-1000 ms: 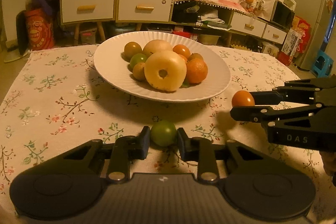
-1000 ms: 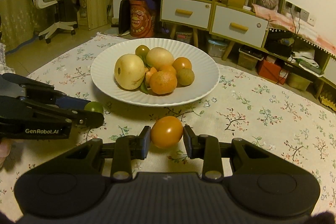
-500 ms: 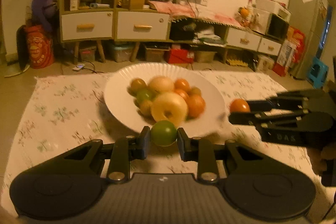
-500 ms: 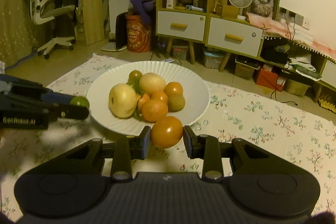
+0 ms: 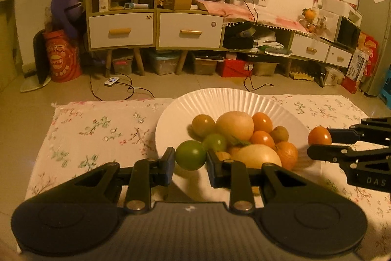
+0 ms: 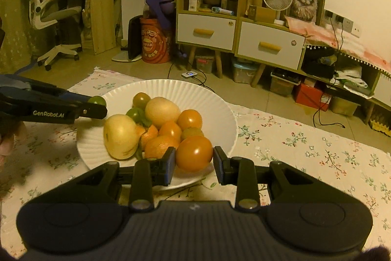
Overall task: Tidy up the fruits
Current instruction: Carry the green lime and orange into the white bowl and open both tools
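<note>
Heaping the white paper plate (image 6: 220, 99) are mixed fruits; my left tool (image 5: 190, 159) grips a green tomato (image 5: 190, 154), my right tool (image 6: 194, 160) an orange tomato (image 6: 194, 153), both now lifted over the plate's near rim.

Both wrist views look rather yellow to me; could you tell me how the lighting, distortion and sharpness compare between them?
Left wrist view: warm amber cast, fisheye-bowed cabinet, dark corners, green tomato sharp, a shadow beneath it on the white plate. Right wrist view: a cooler cast, equally curved edges, glare spot on the orange tomato, sharp throughout.
</note>
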Available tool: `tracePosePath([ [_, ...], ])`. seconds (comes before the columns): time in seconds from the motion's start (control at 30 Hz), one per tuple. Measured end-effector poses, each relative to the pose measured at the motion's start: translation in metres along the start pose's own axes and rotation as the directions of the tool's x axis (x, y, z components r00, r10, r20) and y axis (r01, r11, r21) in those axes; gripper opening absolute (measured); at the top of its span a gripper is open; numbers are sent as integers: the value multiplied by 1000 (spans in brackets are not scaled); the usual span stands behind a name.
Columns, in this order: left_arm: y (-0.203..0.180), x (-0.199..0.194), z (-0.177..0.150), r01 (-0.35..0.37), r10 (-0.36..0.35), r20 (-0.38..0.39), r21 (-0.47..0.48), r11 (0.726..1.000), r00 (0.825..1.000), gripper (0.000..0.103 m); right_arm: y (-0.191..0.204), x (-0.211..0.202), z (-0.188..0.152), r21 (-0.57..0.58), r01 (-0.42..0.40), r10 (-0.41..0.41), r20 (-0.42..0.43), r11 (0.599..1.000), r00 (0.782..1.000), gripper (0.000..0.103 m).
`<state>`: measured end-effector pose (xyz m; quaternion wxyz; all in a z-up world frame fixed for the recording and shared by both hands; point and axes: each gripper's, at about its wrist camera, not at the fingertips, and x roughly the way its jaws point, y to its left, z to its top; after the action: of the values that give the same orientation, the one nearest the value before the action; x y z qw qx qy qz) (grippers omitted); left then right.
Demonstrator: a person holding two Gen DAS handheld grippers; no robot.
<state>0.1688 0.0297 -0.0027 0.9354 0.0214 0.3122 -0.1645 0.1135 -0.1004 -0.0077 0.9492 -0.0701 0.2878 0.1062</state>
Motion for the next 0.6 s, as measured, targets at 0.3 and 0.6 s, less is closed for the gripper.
tracePosePath([
  [0.3,-2,10,1,14,-14,-12,18,1000,1000,28,-3,7,0,4,-2,2,-4,1000,1000,30],
  [0.6,0,9,0,15,-15,-10,16,1000,1000,29,-3,10,0,-11,-5,5,-9,1000,1000,30],
])
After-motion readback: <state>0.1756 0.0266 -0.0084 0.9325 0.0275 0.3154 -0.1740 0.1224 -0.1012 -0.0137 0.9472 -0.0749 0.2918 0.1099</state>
